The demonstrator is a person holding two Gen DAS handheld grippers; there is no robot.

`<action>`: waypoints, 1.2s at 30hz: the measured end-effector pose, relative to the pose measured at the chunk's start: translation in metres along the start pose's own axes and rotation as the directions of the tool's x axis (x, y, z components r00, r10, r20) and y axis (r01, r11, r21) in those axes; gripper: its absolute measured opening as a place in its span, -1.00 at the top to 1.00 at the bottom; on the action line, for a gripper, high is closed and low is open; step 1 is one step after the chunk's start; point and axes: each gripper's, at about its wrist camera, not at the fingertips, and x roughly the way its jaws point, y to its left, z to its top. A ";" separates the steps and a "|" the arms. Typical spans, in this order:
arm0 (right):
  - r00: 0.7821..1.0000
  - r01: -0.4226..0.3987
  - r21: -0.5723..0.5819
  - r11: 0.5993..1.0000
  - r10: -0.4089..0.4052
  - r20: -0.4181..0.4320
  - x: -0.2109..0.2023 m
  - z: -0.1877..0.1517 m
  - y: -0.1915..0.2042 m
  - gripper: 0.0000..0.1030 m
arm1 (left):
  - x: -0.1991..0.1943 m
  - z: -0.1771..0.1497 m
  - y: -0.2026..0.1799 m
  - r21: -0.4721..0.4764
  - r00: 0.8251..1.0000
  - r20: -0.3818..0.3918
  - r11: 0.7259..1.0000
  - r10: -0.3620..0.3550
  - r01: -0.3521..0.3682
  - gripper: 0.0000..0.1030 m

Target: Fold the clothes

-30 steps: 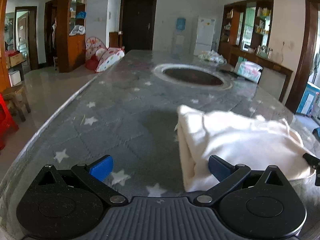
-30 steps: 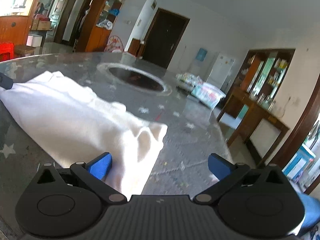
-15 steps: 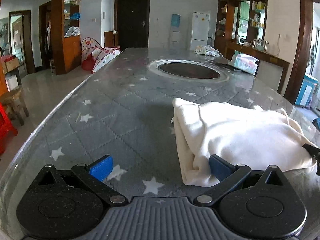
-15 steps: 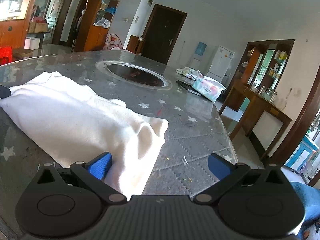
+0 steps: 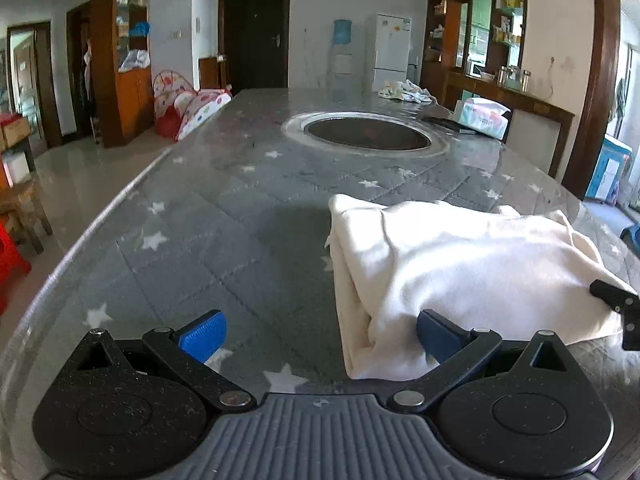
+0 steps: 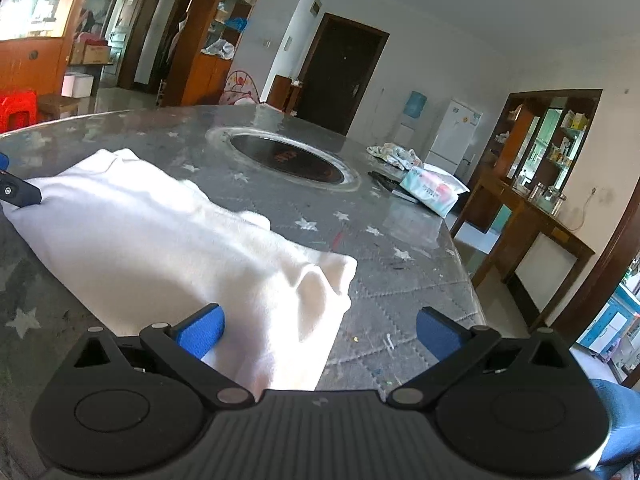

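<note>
The white garment [image 5: 460, 272] lay on the near part of the bench [image 5: 224, 232], already folded into a long band of several layers, stacked edges showing at its left end. That looked like one fold from done, so my read is the next step was folding it in half across its length.

Left gripper [image 5: 320, 332] sat at the garment's left near corner, fingers spread wide, holding nothing. Its right finger [image 5: 434, 330] was against or tucked just under the cloth edge, and the left one was over bare bench. Probably lined up to pinch that corner, but the fingers had not closed.

Right gripper [image 6: 318, 330] was at the opposite end, fingers also wide apart and empty. Its left finger [image 6: 202, 330] was touching or overlapping the cloth, the right one clear over the bench. The cloth's near right corner drooped toward the camera and was bunched there.

One gripper at each end made sense: both corners need lifting together or the layers will slide apart.

Further out were a round dark inset [image 6: 288, 158] mid-bench, then a tissue pack [image 6: 432, 188] and a crumpled cloth [image 6: 394, 152] at the far edge, well clear of the fold area.
</note>
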 end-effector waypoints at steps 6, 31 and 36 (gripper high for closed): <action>0.999 -0.029 0.003 1.000 0.029 0.024 -0.008 0.009 -0.003 -1.00 | -0.004 0.004 0.003 -0.026 1.000 -0.004 0.999 -0.023 0.023 -1.00; 0.918 -0.395 -0.058 0.917 0.396 0.012 -0.018 0.034 0.045 -0.98 | -0.007 0.018 0.020 -0.083 1.000 0.001 0.996 0.030 -0.030 -1.00; 0.888 -0.452 -0.174 0.875 0.461 0.008 -0.021 0.044 0.076 -0.74 | -0.006 0.022 0.031 -0.127 0.999 -0.008 0.991 0.032 -0.033 -1.00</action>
